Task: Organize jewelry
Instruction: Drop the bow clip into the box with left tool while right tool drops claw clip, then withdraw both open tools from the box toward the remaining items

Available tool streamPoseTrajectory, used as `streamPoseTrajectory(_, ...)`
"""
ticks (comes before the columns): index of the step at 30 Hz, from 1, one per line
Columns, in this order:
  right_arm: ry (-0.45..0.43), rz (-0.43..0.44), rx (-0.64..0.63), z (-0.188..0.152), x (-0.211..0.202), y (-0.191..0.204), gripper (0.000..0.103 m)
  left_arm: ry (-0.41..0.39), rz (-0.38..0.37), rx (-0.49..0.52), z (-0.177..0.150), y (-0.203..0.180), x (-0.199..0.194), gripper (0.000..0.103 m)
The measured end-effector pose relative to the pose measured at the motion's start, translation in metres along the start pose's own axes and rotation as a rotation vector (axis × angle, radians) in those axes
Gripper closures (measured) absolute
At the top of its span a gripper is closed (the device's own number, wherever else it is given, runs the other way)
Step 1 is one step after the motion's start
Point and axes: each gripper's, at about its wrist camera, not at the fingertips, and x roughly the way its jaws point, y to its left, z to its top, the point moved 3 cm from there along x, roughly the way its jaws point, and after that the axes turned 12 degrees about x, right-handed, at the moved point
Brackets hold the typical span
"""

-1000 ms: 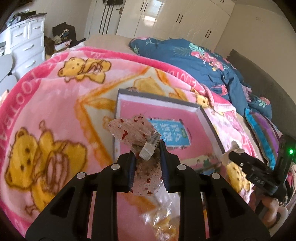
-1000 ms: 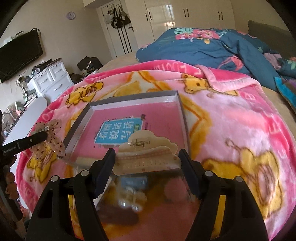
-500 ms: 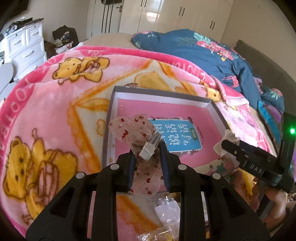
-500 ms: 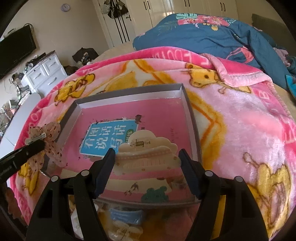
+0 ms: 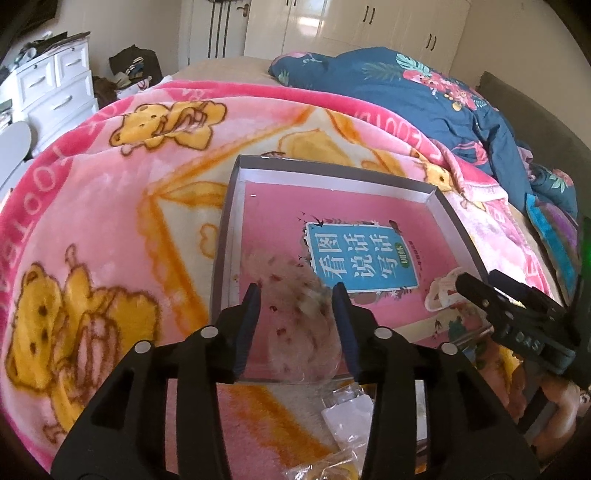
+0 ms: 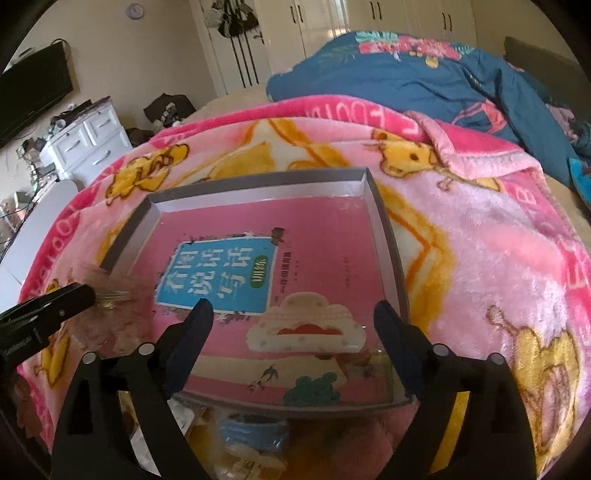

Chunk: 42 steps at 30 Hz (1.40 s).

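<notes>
Left wrist view: the left hand-held gripper (image 5: 295,291) stands wide apart, gripping nothing, with a motion-blurred sheer bow clip (image 5: 295,295) between its fingers over the box's (image 5: 229,221) near left corner (touching or not, unclear). Right wrist view: the right hand-held gripper (image 6: 291,314) gapes open too, the cream claw clip (image 6: 308,328) lying free inside the box's near right part.

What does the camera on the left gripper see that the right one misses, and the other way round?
Only the left wrist view shows the sheer bow hair clip up close, blurred, between the open left gripper fingers.

Only the right wrist view shows the wall TV, the clock, and the whole cream claw clip lying loose between the open right gripper fingers.

Both show the grey tray with the pink book inside, on the pink bear blanket.
</notes>
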Motion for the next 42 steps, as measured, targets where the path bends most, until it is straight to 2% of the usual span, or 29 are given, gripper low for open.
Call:
streamPoseTrajectory(5,-0.038,-0.012,-0.017,-0.005,-0.022,0.0,0.006,-0.022,0.017,-0.002,0.001,0.001,-0.013,0.039)
streamPoseTrajectory(12,-0.079,0.008,0.007,-0.014,-0.06,-0.009,0.005,-0.062,0.05,0.001,0.002,-0.002,-0.04,0.014)
streamPoseTrajectory(18,-0.105,0.023,0.024,-0.022,-0.091,-0.018,0.005,-0.091,0.061,-0.013,-0.001,-0.003,-0.064,0.01)
streamPoseTrajectory(23,-0.134,0.037,0.034,-0.032,-0.12,-0.027,0.005,-0.121,0.063,-0.027,-0.008,-0.004,-0.088,0.009)
streamPoseTrajectory(30,-0.131,0.053,0.035,-0.048,-0.146,-0.034,0.005,-0.148,0.063,-0.031,-0.022,-0.006,-0.114,0.009)
streamPoseTrajectory(42,-0.081,0.061,0.001,-0.083,-0.154,-0.032,0.005,-0.085,0.06,-0.011,-0.066,-0.011,-0.114,0.009)
